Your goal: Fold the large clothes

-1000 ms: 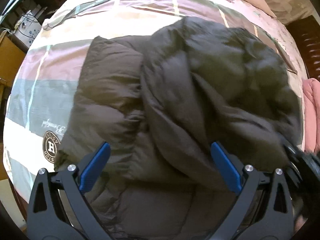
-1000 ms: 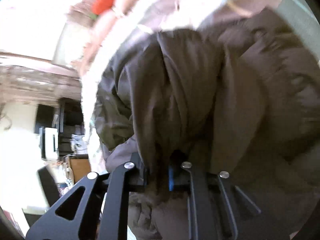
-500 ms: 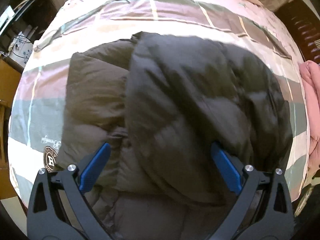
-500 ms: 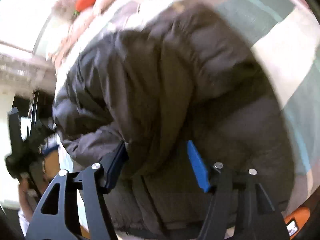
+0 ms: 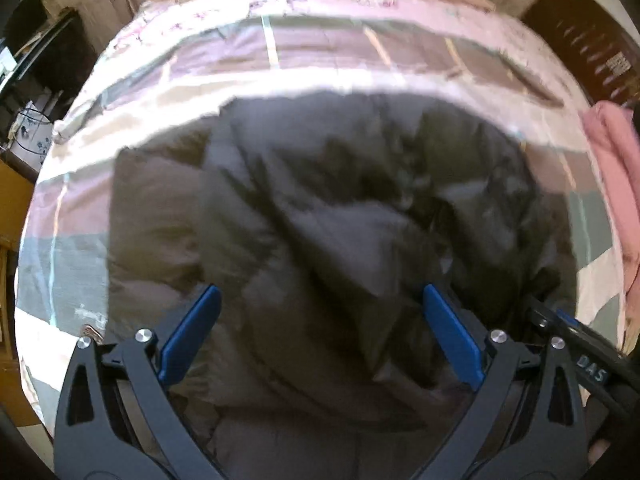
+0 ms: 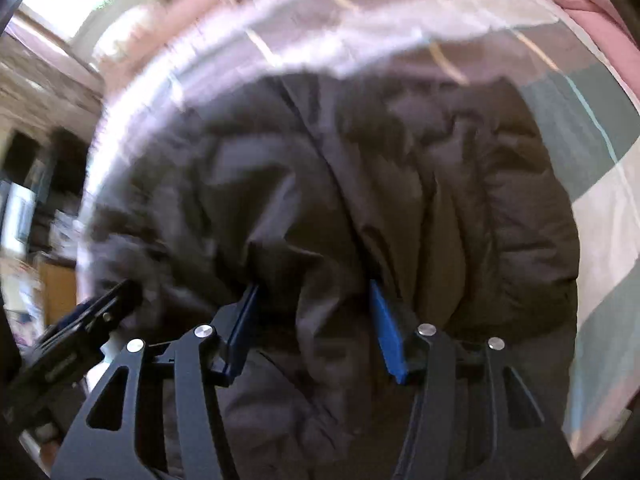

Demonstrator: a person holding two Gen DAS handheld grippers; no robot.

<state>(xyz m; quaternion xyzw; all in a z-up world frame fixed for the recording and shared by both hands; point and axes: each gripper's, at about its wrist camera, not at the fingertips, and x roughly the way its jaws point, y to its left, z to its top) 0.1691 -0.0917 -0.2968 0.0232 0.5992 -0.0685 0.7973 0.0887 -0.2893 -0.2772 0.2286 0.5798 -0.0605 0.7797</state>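
On one bed: one jacket, two parted grippers.

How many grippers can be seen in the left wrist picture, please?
2. The left gripper fills the lower frame, fingers spread over the dark puffer jacket. The right gripper shows only partly at the lower right edge, beside the jacket; its fingertips are hidden.

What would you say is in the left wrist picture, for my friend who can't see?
A big, puffy dark brown jacket lies folded over itself on a bed with a pink, grey and white checked cover. The left tool hangs just above it, its two blue-padded fingers wide apart and holding nothing.
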